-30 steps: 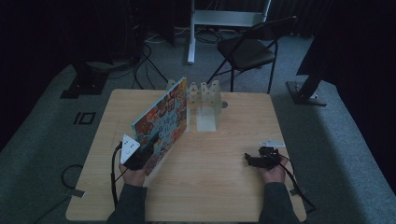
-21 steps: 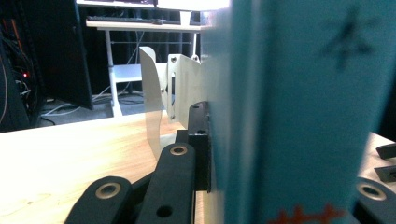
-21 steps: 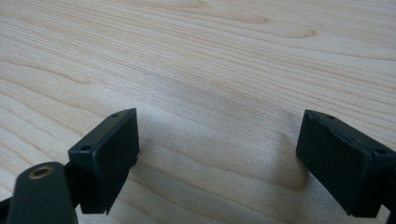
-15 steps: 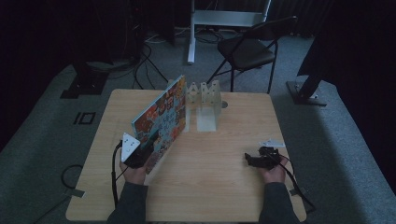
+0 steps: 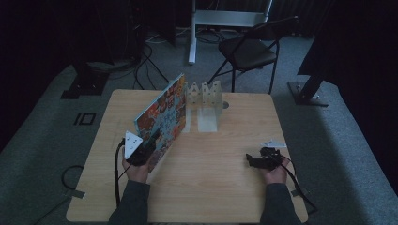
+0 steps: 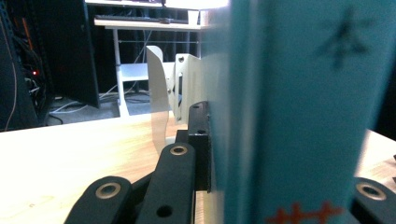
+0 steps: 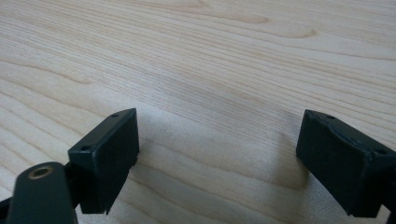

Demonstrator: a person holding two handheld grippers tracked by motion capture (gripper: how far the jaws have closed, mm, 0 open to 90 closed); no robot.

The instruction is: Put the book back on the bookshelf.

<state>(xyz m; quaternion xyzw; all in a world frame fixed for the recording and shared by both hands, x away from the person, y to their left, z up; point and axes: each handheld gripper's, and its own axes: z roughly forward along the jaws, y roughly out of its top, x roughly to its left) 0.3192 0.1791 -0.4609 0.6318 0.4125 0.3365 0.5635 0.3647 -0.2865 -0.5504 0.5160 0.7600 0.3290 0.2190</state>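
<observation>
A large book (image 5: 162,115) with a busy, colourful cover and a teal spine (image 6: 303,116) stands tilted on its edge at the table's left. My left gripper (image 5: 149,143) is shut on its near end, and one black finger (image 6: 198,144) presses flat against the cover. Just beyond the book's far end stands a white slotted rack (image 5: 204,101), which is also in the left gripper view (image 6: 161,102). My right gripper (image 5: 253,160) rests low at the table's right side. Its jaws (image 7: 219,154) stand wide open over bare wood.
The light wooden table (image 5: 225,187) carries only the book and the rack. Behind it on the grey carpet are a black folding chair (image 5: 248,49), a white stand (image 5: 225,18) and cables at the back left.
The book's far end has risen slightly in my left gripper. The right gripper has stayed put.
</observation>
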